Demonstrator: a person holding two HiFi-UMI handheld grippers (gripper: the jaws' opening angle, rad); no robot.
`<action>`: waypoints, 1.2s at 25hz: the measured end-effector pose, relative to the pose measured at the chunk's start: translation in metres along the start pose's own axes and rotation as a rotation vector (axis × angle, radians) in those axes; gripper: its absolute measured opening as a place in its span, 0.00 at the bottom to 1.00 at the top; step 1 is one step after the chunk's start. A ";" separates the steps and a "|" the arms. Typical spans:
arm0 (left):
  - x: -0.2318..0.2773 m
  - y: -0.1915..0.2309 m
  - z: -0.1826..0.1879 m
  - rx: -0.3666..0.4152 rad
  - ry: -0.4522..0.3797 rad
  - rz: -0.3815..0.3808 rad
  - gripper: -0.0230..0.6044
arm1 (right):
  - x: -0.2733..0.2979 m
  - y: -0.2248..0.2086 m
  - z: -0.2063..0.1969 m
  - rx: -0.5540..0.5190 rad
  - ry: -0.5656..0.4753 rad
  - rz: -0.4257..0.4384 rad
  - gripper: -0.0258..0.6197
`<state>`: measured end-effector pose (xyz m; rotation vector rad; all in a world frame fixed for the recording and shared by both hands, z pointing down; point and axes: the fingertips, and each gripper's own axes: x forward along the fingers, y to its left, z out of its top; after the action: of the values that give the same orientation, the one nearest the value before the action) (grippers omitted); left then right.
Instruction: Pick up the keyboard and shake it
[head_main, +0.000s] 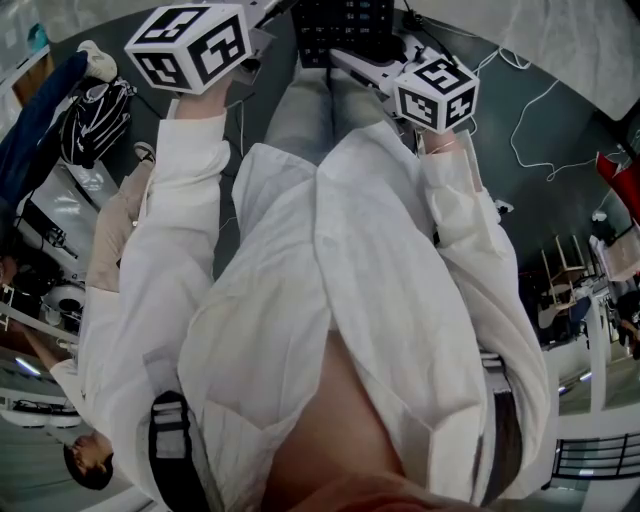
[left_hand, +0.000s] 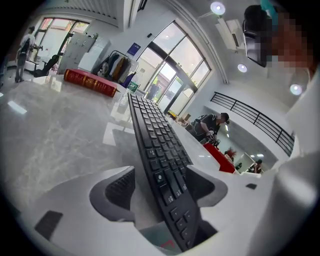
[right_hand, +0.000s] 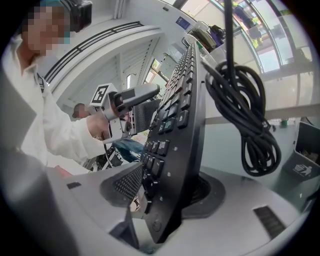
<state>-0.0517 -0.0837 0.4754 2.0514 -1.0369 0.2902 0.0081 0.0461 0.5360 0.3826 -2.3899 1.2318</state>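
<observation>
Right gripper view: keyboard (right_hand: 176, 107) stands edgewise, clamped by the right gripper (right_hand: 166, 189).

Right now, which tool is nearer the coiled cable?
Right. The cable is just beside the right tool, which clamps one end of the keyboard; the left tool is at the far end.
</observation>
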 end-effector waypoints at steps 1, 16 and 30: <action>-0.001 0.000 0.002 0.005 -0.003 0.002 0.53 | 0.000 0.000 0.000 -0.002 0.001 -0.003 0.44; 0.001 -0.008 0.011 0.023 0.003 -0.013 0.54 | 0.001 -0.003 0.000 -0.032 0.006 -0.024 0.43; 0.010 -0.017 0.008 0.015 0.035 -0.063 0.57 | 0.002 -0.001 -0.002 -0.033 0.012 0.019 0.41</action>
<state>-0.0337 -0.0891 0.4658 2.0805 -0.9499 0.3018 0.0073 0.0465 0.5388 0.3424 -2.4051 1.1981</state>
